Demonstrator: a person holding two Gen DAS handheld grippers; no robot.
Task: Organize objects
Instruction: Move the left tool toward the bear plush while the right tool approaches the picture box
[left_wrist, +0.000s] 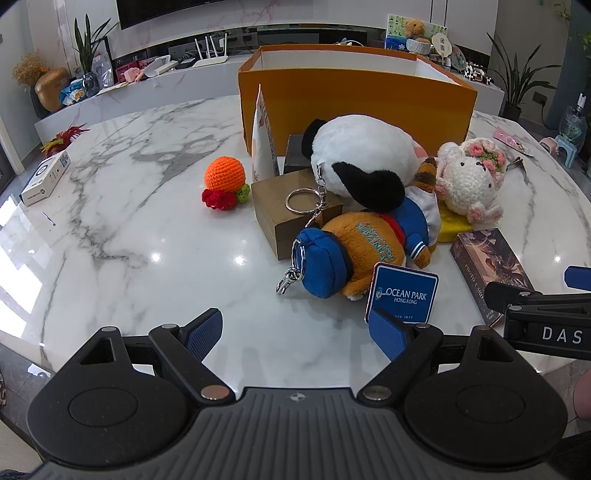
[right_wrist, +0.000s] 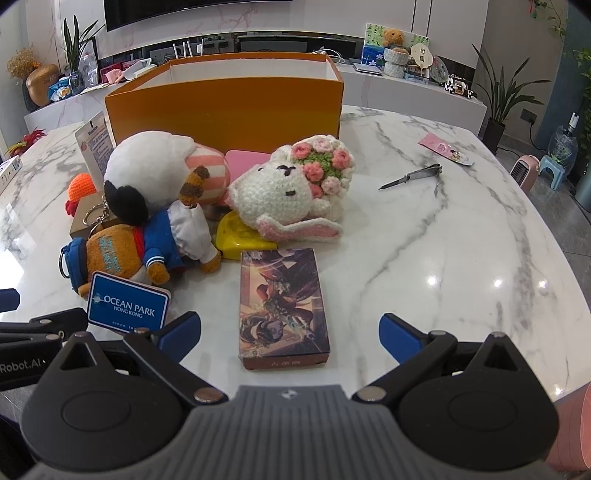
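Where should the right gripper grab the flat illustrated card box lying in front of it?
Across its two long side edges, coming down from above with the open right gripper. The illustrated card box lies flat on the white marble table, long axis pointing away, both long sides clear, and probably narrower than the jaws' spread.

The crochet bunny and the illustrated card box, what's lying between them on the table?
In the right wrist view, a yellow flat object lies between the crochet bunny and the illustrated card box, partly tucked under the bunny.
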